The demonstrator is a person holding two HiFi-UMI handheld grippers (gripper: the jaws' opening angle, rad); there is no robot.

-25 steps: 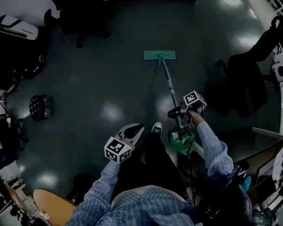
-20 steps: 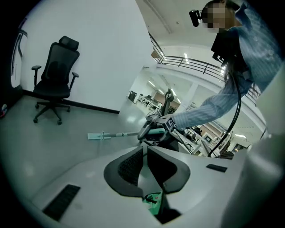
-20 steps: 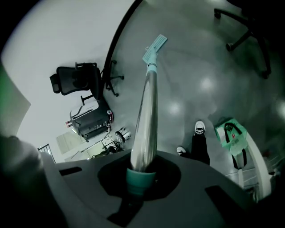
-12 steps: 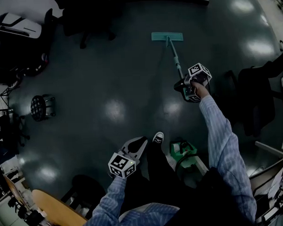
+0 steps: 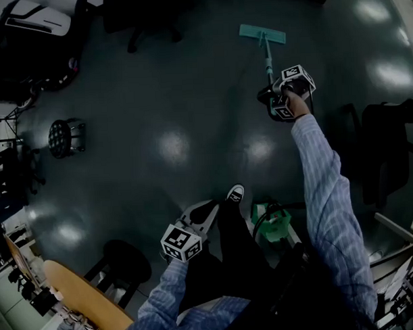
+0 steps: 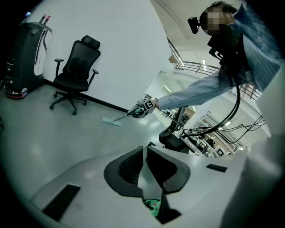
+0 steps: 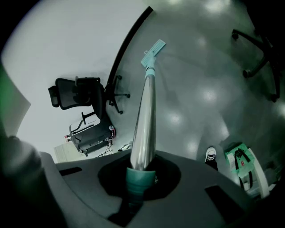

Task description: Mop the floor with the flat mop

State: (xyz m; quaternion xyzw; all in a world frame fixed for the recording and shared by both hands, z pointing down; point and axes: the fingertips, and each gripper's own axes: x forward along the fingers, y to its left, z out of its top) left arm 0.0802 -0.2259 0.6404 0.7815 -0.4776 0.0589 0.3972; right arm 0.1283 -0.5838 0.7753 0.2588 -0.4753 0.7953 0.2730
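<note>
Forward, flat mop point(image 5: 263, 33), clamped in right tool point(image 5: 269, 93)

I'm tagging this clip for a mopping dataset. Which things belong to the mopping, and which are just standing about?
In the job: flat mop, clamped in the right gripper; floor.
Standing about: office chair, black stool, green object by the shoe, left gripper shut on nothing.

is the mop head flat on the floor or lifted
Flat: the mop head lies against the floor in the left gripper view.
</note>
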